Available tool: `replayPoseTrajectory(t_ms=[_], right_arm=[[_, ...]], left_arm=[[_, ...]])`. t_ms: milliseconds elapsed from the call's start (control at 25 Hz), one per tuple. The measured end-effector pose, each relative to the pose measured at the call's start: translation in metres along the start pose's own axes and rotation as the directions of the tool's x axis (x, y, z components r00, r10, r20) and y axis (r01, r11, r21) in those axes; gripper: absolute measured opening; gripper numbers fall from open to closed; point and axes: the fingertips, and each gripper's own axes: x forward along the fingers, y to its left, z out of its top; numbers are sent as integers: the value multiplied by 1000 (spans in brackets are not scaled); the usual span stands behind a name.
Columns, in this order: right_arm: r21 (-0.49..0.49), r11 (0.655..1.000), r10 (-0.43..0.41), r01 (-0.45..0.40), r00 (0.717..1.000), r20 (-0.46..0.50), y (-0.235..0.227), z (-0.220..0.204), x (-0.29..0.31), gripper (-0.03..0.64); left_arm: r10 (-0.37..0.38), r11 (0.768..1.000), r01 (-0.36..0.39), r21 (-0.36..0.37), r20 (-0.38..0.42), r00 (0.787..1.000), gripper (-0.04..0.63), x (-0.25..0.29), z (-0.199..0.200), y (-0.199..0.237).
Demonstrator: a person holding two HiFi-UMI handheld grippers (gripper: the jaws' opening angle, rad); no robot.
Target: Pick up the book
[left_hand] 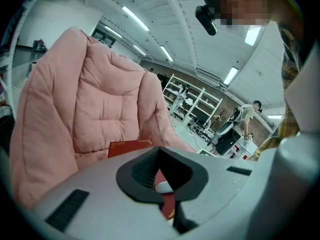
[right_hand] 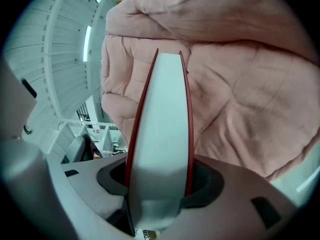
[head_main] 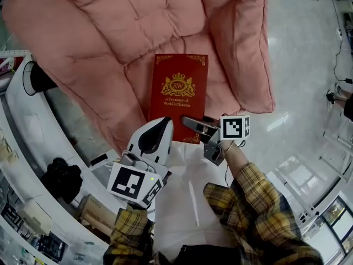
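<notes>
**Book gripped by its near edge, lift in hand**

The book (head_main: 179,95), a red hardback with gold print, lies cover up on the front of the pink cushion (head_main: 110,43), with its near edge in my right gripper (head_main: 194,127). Those jaws stand fairly wide and clamp the full thickness. Looking along them, I see the white page block filling the gap, with a red cover against each pad.

I judge the grasp made and the lift under way. I cannot tell whether the far end has left the cushion.

The next move calls for a steady rise. A hardback held by one edge will want to droop at its far end, so my grip must stay firm and my wrist must keep it level.

My left gripper (head_main: 164,123) sits at the book's near left corner, tips together and pinching nothing. I see the red cover past them but cannot tell if they touch it. It could steady that corner.

Both grippers point away from me and a little downward, the right forearm reaching in from the near right.
</notes>
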Motion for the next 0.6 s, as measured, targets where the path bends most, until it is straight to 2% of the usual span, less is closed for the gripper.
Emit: replayPoseTrajectory(t_ms=[200, 600], right_arm=[[-63, 998, -9, 9, 1000, -13, 49, 9, -20, 259], [-179, 983, 39, -36, 999, 17, 152, 10, -62, 259]], left_arm=[[-6, 1000, 5, 16, 29, 1000, 3, -18, 33, -22], [3, 999, -9, 43, 129, 992, 4, -63, 100, -56]])
